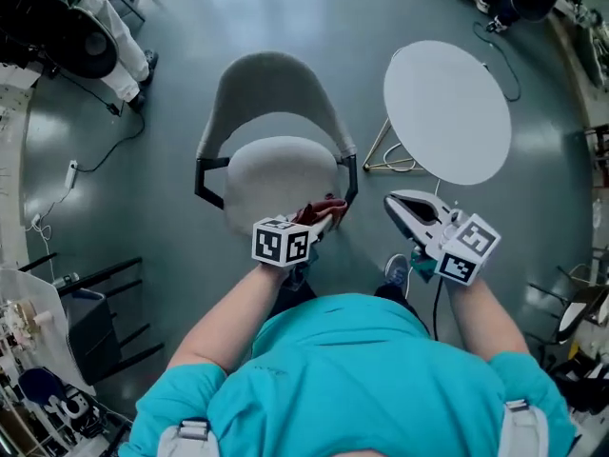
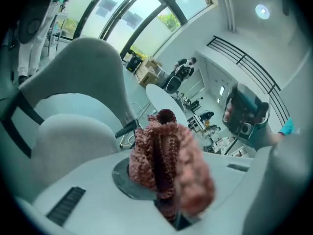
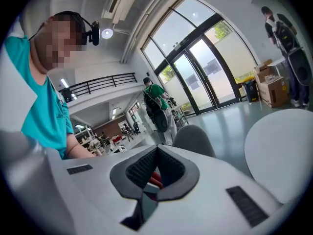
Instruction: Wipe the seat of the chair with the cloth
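We are clamping the bunched cloth in our left gripper at the seat front; the right gripper is idling shut and empty beside the seat. Bare jaws may scrape the upholstery.

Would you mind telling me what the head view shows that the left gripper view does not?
Only the head view: the right gripper, held off to the side of the chair, and the whole seat from above. Only the left gripper view: tall windows, and a close look at the cloth bunched between the jaws of the left gripper. Both: cloth, chair and round white table.
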The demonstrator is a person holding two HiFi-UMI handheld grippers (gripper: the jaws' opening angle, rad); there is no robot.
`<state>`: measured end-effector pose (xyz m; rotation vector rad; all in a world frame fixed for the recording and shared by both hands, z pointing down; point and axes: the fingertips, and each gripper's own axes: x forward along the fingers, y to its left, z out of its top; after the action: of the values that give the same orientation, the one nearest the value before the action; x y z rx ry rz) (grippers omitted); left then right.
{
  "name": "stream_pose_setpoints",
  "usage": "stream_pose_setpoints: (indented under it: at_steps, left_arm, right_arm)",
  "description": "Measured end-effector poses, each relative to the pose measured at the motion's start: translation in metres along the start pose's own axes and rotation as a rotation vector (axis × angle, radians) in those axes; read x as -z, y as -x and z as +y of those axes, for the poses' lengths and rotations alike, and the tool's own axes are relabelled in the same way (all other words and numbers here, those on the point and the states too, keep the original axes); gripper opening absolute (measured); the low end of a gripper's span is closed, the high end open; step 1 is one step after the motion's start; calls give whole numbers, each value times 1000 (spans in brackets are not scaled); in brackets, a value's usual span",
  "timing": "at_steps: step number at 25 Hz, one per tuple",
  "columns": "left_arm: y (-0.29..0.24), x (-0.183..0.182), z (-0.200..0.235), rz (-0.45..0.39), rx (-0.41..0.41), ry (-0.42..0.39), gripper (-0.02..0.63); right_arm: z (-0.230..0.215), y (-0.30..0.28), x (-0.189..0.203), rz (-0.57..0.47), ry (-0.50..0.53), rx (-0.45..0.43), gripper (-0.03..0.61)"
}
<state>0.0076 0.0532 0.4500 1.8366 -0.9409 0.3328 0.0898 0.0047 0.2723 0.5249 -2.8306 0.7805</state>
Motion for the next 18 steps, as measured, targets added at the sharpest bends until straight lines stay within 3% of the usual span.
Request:
stream_pose_setpoints:
  at_steps: [5, 9, 14, 18]
  left_arm:
    - [101, -61, 18, -168, 7, -18, 60]
    - [190, -113, 31, -311, 6, -76, 60]
    - [279, -150, 25, -375, 2, -177, 60]
    - [321, -175, 11, -434, -4, -231, 60]
  right_arm:
    - [40, -54, -50, -3, 57, -38, -3]
    - [71, -98, -93, -36, 71, -35, -4]
    - [108, -121, -133, -115, 55, -23, -3]
    - [127, -122, -160, -156, 78, -29, -3]
